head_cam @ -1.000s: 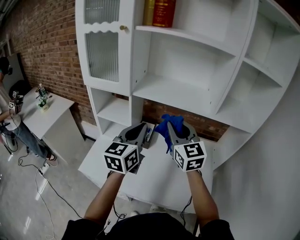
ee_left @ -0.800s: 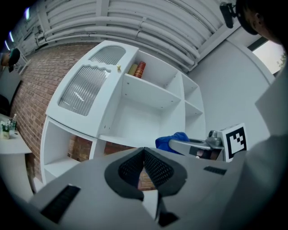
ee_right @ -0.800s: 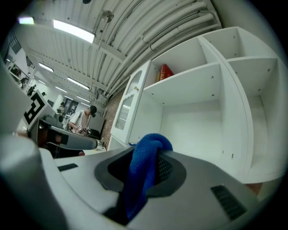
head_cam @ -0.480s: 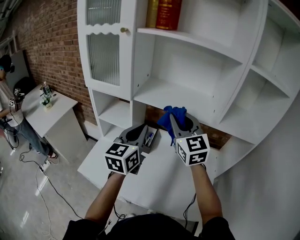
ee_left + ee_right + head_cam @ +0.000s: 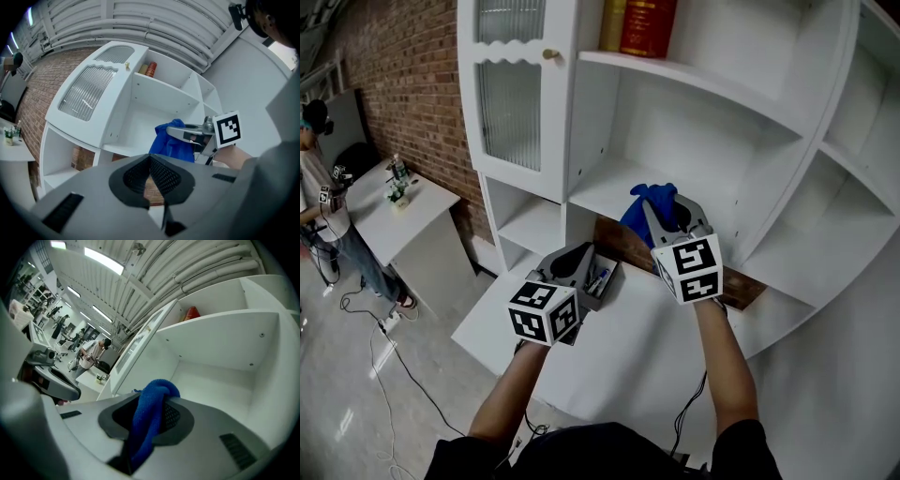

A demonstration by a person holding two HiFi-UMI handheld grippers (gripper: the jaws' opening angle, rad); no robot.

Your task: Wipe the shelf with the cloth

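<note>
A blue cloth (image 5: 649, 212) is clamped in my right gripper (image 5: 668, 215), which is raised to the front edge of the white middle shelf (image 5: 609, 186). In the right gripper view the cloth (image 5: 150, 414) bulges out between the jaws, with the bare shelf compartment (image 5: 220, 387) ahead. My left gripper (image 5: 574, 267) is lower, over the white desk surface (image 5: 609, 356), its jaws shut with nothing between them. The left gripper view shows the cloth (image 5: 171, 140) and the right gripper (image 5: 190, 133) in front of the shelf.
A small grey tray with pens (image 5: 602, 279) sits on the desk by the left gripper. Books (image 5: 637, 23) stand on the upper shelf. A glass cabinet door (image 5: 511, 98) is at left. A person (image 5: 323, 211) stands by a white table (image 5: 394, 220) at far left.
My right gripper has risen and moved forward with the blue cloth, from above the desk to the middle shelf's edge. The left gripper has stayed almost still.
</note>
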